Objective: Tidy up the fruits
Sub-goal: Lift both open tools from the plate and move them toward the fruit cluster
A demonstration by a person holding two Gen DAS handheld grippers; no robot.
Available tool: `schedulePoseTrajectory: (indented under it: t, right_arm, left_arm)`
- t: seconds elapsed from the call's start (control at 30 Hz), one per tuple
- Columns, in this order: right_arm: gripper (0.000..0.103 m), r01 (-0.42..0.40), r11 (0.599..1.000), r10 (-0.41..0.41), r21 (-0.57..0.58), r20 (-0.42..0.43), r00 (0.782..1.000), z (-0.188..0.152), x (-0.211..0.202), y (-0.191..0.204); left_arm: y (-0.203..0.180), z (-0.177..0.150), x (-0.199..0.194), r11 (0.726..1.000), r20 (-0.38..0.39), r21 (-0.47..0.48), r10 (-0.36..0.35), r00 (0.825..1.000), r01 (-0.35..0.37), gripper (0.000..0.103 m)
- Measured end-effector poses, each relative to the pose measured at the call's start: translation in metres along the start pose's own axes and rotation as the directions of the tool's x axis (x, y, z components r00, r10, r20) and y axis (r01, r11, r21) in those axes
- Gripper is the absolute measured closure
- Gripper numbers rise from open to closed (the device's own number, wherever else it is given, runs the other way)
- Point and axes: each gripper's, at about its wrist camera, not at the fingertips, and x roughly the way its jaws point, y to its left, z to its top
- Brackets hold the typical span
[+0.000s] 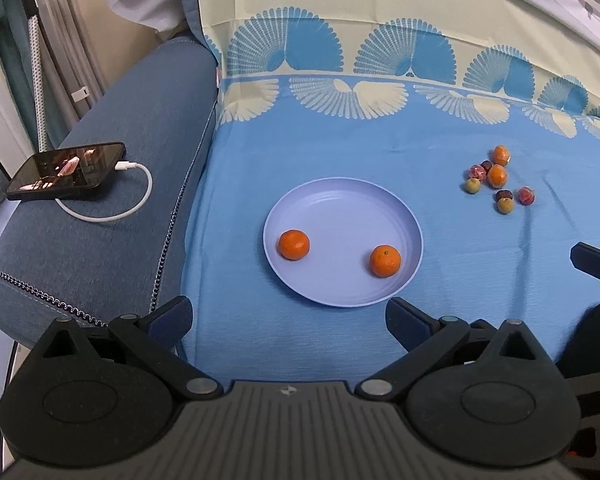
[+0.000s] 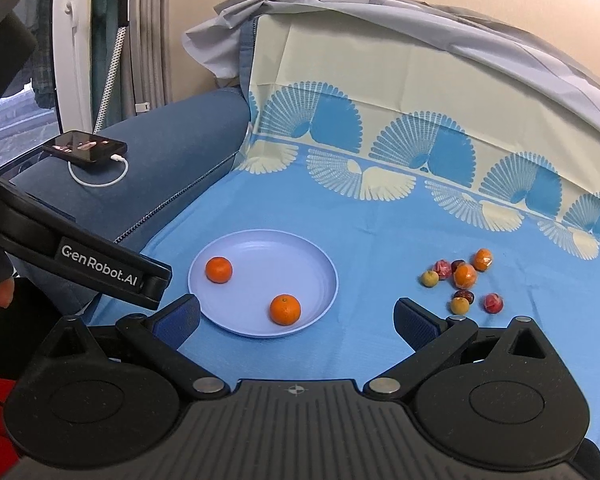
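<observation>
Black plastic frames the bottom of both views: the left tool (image 1: 288, 322) and the right tool (image 2: 296, 320) each hang above the cloth with fingers spread wide and nothing between them. Just beyond them a pale lilac plate (image 2: 323, 264) sits on the blue cloth (image 2: 379, 216) that covers the sofa seat, and it holds two oranges well apart, one near the front rim (image 2: 285, 309) and one toward the left side (image 2: 218, 269). Farther off, to the right of the plate and clear of it, lies a loose pile of small fruits (image 2: 463, 282): two more oranges, a couple of greenish ones, some red and some dark ones, several of them touching. The job looks partly done, with the pile yet to be sorted. The right tool is the nearer one to the pile, so it seems the natural choice; I would go for an outer fruit such as the red one at the near right edge (image 2: 493, 303), coming down from above with the fingers either side of it, since round fruit on soft cloth may roll if nudged. On the sofa arm at far left rests a phone (image 2: 86, 146) with a white cable (image 2: 100, 178).
</observation>
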Motion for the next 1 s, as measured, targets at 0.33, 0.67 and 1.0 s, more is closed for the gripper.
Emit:
schedulePoseTrajectory:
  t: [0.33,0.67,1.0]
  right_arm:
    - [0.001,0.101,0.992,-0.103,0.071,0.033,0.994,0.0,-0.005,-0.017]
    - [0.001,0.181,0.964,-0.19,0.197,0.03,0.981,-0.011,-0.008,-0.054]
    - [0.001,0.195,0.948,-0.206,0.251,0.018,0.978,-0.019,-0.003,-0.073]
  left_arm:
    - [-0.011,0.016,0.004,1.0,-0.004,0.021,-0.023,1.0,0.023,0.0]
    - [-0.042,0.028,0.003,0.995,0.004,0.067,-0.067,0.998,0.067,0.0]
    - [-0.059,0.034,0.014,0.994,-0.02,0.08,-0.07,0.997,0.071,0.0]
